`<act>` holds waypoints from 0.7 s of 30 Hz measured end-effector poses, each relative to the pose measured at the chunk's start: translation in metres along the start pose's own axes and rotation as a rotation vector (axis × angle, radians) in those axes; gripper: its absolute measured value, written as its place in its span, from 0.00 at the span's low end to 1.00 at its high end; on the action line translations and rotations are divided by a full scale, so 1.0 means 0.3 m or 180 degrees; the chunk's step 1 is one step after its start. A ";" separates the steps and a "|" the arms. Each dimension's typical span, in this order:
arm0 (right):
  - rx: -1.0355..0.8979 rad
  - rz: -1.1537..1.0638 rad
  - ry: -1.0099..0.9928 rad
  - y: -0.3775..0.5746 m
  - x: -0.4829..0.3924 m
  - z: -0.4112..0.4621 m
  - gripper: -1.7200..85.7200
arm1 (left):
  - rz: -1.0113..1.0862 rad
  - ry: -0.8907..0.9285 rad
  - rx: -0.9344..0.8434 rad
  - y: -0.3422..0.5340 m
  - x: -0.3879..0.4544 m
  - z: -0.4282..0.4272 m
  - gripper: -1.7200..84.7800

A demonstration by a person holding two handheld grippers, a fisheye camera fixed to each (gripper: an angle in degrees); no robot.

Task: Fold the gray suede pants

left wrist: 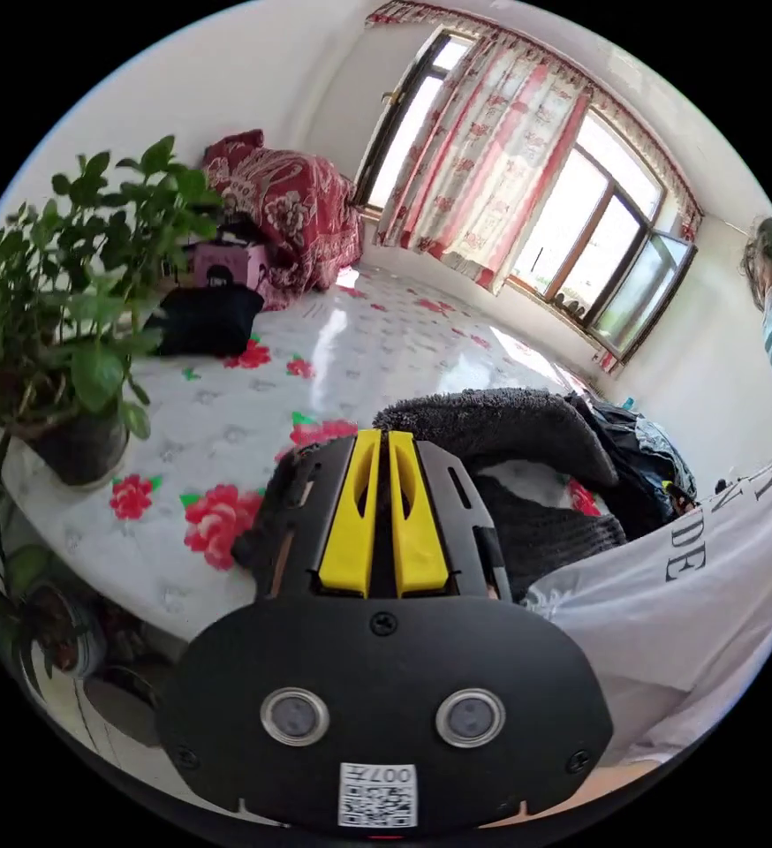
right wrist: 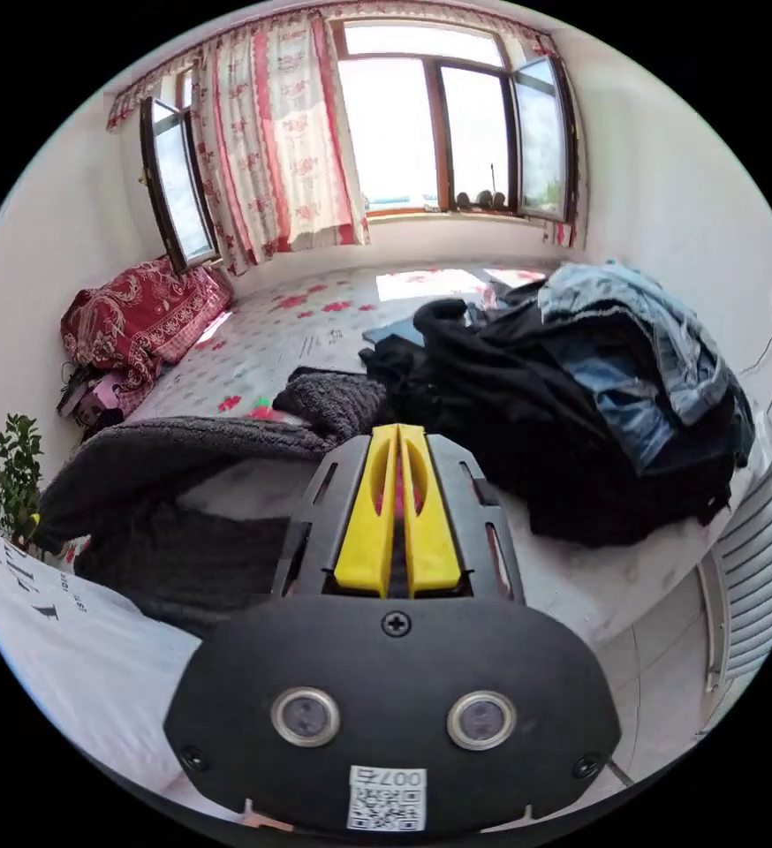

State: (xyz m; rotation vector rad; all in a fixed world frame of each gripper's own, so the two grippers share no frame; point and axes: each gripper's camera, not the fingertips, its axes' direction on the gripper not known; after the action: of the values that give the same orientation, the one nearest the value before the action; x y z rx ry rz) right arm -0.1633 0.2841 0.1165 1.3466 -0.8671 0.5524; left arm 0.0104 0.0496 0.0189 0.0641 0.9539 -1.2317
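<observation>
Gray suede pants (left wrist: 492, 424) lie bunched on the bed (left wrist: 227, 415); my left tongs (left wrist: 384, 435) and right tongs (right wrist: 397, 430) are both closed, whether gripping cloth I cannot tell.

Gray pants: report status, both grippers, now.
Left gripper shut, right gripper shut, neither visibly gripping. Gray pants rumpled on the bed, unfolded. Clothes pile alongside.

Daylight pours through the wide windows (right wrist: 443, 115), red-patterned curtains (right wrist: 284, 132) drawn aside. White walls (right wrist: 669, 221) all round, and a leafy potted plant (left wrist: 77, 291) beside the flowered bed (left wrist: 253, 397).
</observation>
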 end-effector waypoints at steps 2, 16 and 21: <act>-0.0487 0.0216 -0.0026 0.145 0.061 0.022 0.04 | -0.0323 -0.0176 -0.0469 0.150 -0.082 0.058 0.01; -0.1149 -0.0729 -0.0044 -0.237 -0.306 0.653 0.10 | -0.0518 -0.0069 -0.0213 0.083 -0.177 0.055 0.01; -0.1719 -0.0722 0.0169 -0.328 -0.259 0.845 0.08 | -0.0761 -0.0031 -0.0091 0.034 -0.210 0.023 0.01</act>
State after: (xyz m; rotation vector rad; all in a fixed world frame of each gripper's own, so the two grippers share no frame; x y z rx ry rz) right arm -0.1871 0.0303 -0.0057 0.9130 -0.7388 0.1559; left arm 0.0217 0.0981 0.0593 -0.0806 0.9910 -1.4358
